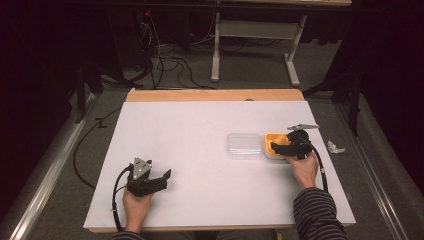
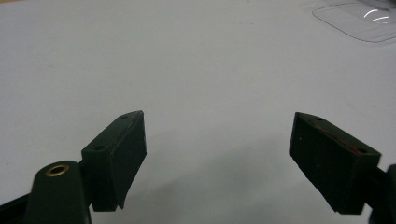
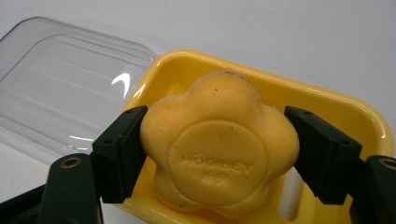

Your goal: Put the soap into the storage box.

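clear lid off, lying beside yellow dish. flower-shaped soap clamped in right gripper over dish. left gripper spread wide, idle. likely remaining: seating or lifting soap, lidding.

Overhead light falls bright on the white table while the room around lies dark, white glare streaks the clear lid left of the jaws, soft shadows pool beneath them, and the near jaw bases blur.

Table centre open; lid (clear) flanks dish
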A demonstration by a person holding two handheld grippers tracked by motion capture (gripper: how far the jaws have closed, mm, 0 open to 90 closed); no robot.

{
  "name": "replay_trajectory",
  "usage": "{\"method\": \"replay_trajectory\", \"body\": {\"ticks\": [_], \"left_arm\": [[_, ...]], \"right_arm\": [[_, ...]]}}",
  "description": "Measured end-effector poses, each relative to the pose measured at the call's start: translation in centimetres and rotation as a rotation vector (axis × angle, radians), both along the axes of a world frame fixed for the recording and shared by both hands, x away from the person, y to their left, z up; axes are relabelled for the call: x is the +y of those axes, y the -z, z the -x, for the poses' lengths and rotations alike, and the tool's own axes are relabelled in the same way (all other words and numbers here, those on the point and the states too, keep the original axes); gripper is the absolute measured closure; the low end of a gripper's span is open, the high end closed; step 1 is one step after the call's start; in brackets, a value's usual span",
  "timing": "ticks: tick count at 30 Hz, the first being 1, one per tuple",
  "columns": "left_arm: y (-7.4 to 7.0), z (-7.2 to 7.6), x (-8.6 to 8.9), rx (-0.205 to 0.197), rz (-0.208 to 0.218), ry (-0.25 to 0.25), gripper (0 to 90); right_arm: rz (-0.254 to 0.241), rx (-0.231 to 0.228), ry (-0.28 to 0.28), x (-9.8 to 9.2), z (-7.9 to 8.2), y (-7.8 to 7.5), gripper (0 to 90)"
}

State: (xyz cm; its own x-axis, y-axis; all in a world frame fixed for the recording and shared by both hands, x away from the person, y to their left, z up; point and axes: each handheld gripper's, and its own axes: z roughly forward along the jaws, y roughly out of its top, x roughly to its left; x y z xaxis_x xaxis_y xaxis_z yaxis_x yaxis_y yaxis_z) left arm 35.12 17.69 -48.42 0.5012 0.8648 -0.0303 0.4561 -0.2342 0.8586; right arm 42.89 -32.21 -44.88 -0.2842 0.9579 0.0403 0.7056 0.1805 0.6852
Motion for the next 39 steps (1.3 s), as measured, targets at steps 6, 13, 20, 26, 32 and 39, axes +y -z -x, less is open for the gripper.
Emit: {"method": "replay_trajectory", "body": {"ticks": [6,13,20,26,32,39], "left_arm": [[0.0,0.0,0.0,0.0,0.0,0.001,19.3],[0.0,0.0,0.0,0.0,0.0,0.001,19.2],[0.0,0.0,0.0,0.0,0.0,0.001,19.2],[0.0,0.0,0.0,-0.001,0.0,0.002,19.2],[0.0,0.0,0.0,-0.001,0.0,0.001,19.2],[0.0,0.0,0.0,-0.001,-0.001,0.001,19.2]], "right_arm": [[0.006,-0.033,0.017,0.3,0.1,-0.1,24.3],[0.008,-0.059,0.001,0.2,0.6,-0.6,20.9],[-0.016,-0.087,0.01,0.0,1.0,-1.1,19.6],[-0.035,-0.121,0.023,-0.3,1.5,-1.7,18.7],[-0.046,-0.149,0.026,-0.5,2.1,-2.4,16.4],[-0.039,-0.159,0.024,-0.6,2.8,-3.0,18.2]]}}
